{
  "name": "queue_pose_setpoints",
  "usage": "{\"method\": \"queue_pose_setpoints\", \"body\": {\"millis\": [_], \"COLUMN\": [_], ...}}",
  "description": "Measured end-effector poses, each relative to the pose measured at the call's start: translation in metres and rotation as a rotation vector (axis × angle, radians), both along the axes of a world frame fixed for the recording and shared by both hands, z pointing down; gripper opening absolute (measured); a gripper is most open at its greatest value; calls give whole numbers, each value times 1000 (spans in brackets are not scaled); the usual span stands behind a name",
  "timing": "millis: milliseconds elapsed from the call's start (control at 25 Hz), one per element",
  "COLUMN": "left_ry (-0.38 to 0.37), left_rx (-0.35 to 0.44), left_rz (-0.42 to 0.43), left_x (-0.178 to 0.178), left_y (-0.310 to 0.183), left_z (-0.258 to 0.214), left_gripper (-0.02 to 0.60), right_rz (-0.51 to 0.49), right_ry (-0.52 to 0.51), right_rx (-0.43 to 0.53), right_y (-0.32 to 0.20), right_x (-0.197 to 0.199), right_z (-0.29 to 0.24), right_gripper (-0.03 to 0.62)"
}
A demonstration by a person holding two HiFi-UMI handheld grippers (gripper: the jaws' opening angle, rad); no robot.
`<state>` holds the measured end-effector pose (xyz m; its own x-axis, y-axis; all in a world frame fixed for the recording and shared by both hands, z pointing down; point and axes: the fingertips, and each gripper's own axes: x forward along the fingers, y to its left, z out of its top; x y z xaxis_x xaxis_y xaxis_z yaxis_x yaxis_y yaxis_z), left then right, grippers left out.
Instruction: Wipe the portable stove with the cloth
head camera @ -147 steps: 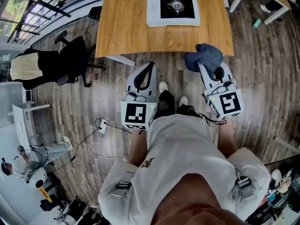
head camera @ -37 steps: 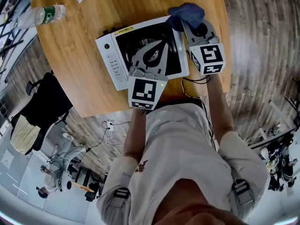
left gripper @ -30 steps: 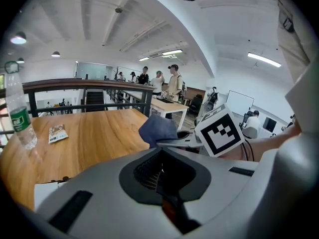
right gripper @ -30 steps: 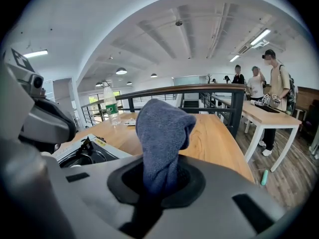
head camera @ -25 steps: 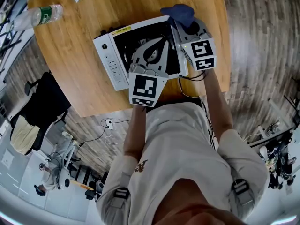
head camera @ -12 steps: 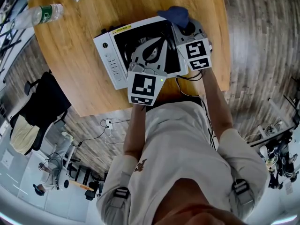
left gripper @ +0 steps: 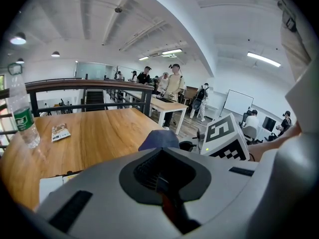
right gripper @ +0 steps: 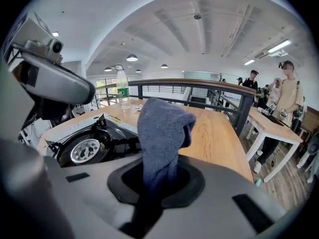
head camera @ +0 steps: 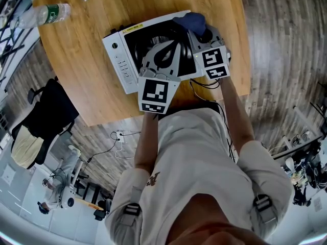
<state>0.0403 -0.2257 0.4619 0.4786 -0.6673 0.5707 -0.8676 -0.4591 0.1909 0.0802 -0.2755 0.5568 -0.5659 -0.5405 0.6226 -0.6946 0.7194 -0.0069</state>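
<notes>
The right gripper (head camera: 198,32) has its jaws clamped on the cloth (head camera: 190,21), a blue bunch that sticks out past the jaws at the upper right corner of the stove (head camera: 118,55). In the right gripper view the cloth (right gripper: 160,131) rises from the middle of the frame, with the burner (right gripper: 85,151) at lower left. No view shows whether the cloth touches the stove.

The left gripper (head camera: 172,46) has its jaws together with nothing in them. It sits over the black top of the stove, near the burner; it may be steadying the stove, though contact cannot be told. In its own view, the cloth (left gripper: 158,139) shows just beyond the jaws, at centre.

The stove lies askew on the table (head camera: 76,75), in the upper middle of the head view, with a bottle (head camera: 48,13) well apart at upper left.

I judge that wiping is at its start or just under way, at that corner. The next move calls for pressing the cloth flat onto the surface and sweeping it across while keeping clear of the left gripper.

Both forearms reach forward from the body, and the grippers tilt toward each other over the stove.
</notes>
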Motion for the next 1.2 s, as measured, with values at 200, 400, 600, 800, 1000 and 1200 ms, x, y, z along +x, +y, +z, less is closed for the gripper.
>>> {"method": "queue_pose_setpoints", "body": {"millis": [200, 400, 600, 800, 1000, 1200], "left_ry": [-1, 3, 2, -2, -8, -12], "left_rx": [3, 2, 5, 7, 5, -6], "left_rz": [5, 18, 37, 57, 71, 84], "left_x": [-1, 3, 6, 6, 7, 10], "left_y": [10, 22, 31, 40, 50, 61], "left_z": [-2, -3, -5, -6, -5, 0], "left_gripper": [20, 20, 20, 20, 20, 20], "right_rz": [-7, -6, -3, 18, 41, 43], "right_ry": [14, 22, 31, 25, 24, 56], "right_rx": [-8, -19, -29, -42, -55, -46], "right_y": [16, 34, 52, 71, 87, 101], "right_x": [4, 10, 17, 23, 32, 39], "right_z": [0, 1, 2, 3, 4, 5], "right_gripper": [52, 52, 52, 52, 52, 52]}}
